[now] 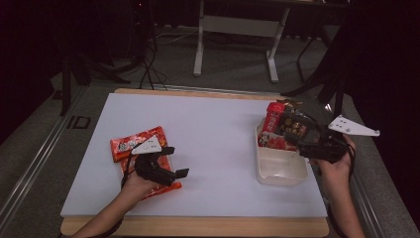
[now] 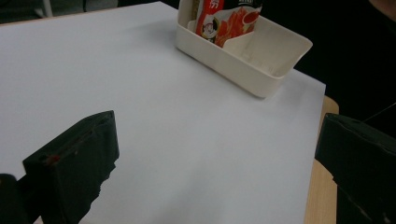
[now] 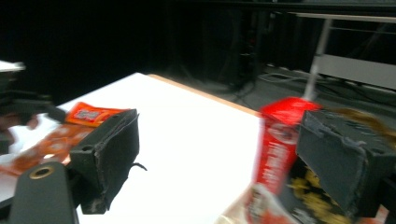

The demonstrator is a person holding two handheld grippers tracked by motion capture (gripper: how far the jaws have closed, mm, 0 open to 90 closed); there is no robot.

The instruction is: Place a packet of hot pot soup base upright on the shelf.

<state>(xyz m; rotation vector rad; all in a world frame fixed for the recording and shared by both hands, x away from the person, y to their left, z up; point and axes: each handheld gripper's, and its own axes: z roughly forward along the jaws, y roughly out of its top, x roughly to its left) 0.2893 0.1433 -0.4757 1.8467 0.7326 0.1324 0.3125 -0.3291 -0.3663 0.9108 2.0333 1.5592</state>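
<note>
The cream bin (image 1: pixel 280 168) stands near the worktop's right edge with snack packets (image 1: pixel 283 130) upright in its far compartment; the right gripper (image 1: pixel 296 141) hangs beside them, jaws apart and empty, and could topple them; the left gripper (image 1: pixel 179 162), jaws apart, hovers over the orange packets (image 1: pixel 130 143) near the left edge.

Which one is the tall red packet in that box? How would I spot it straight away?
Start at the white table top and go to the cream box near its right edge, beside the right gripper. Several snack packets stand in the box's far end. The tall red packet is at their left, upright and plain bright red, whereas its neighbour is a dark packet.
</note>
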